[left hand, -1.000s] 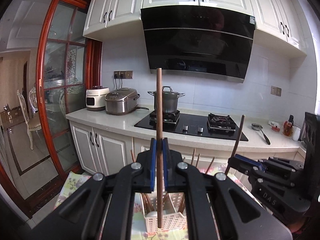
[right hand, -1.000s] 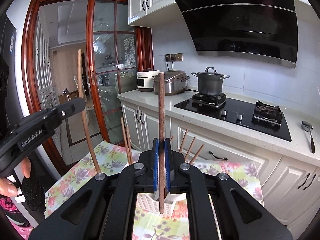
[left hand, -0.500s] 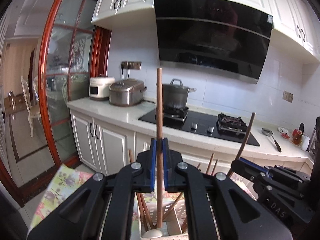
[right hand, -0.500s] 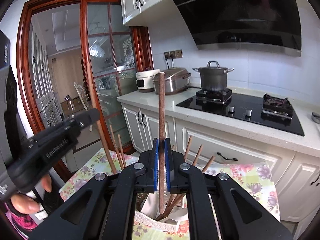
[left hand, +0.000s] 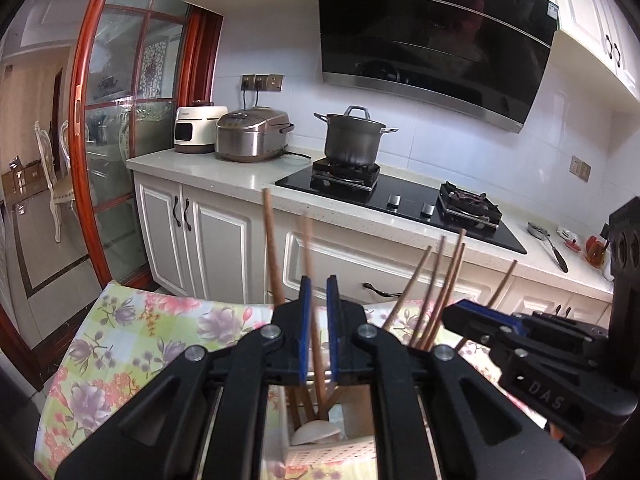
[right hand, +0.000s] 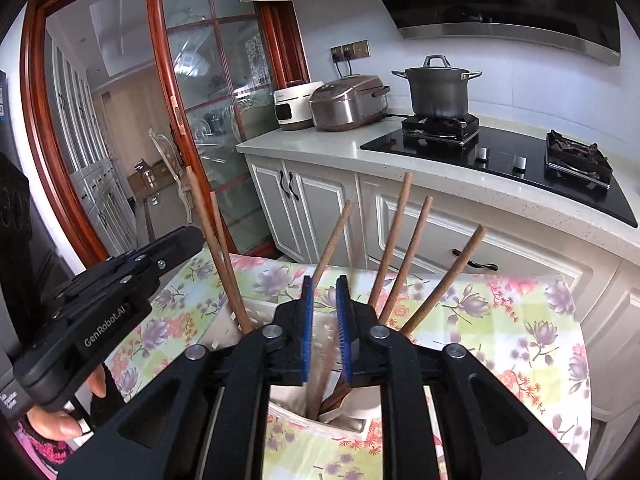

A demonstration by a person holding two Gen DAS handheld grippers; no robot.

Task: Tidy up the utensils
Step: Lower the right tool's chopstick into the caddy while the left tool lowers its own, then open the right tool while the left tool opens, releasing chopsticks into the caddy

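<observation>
Since the earlier frames both my grippers have come down over the white utensil holder, and the chopsticks that stood clamped upright between my pads now lean loose inside it.

In the left wrist view, my left gripper [left hand: 317, 328] is opening: its blue pads stand apart with a blurred chopstick [left hand: 310, 280] passing between them, touching neither pad that I can see. Its lower end goes into the utensil holder [left hand: 332, 446] at the bottom centre, beside a white spoon [left hand: 314, 434]. Another chopstick [left hand: 272, 252] leans up left of my pads, and a bundle of chopsticks [left hand: 436, 292] fans out to the right. My right gripper [left hand: 484, 322] crowds the lower right, close against that bundle. Behind, the pot [left hand: 352, 140] sits on the stove [left hand: 400, 200] in the upper centre, with the rice cooker [left hand: 250, 136] to its left.

In the right wrist view, my right gripper [right hand: 325, 330] is also opening, its pads apart around a slanting chopstick [right hand: 334, 236] that runs down into the utensil holder [right hand: 296, 420] at the bottom centre. Three more chopsticks [right hand: 400, 252] spread to the right, and a pair [right hand: 216, 256] leans on the left. My left gripper [right hand: 120, 284] reaches in from the left edge, just beside that pair, with my hand [right hand: 60, 420] below it. The flowered tablecloth [right hand: 500, 320] lies underneath everything.
</observation>
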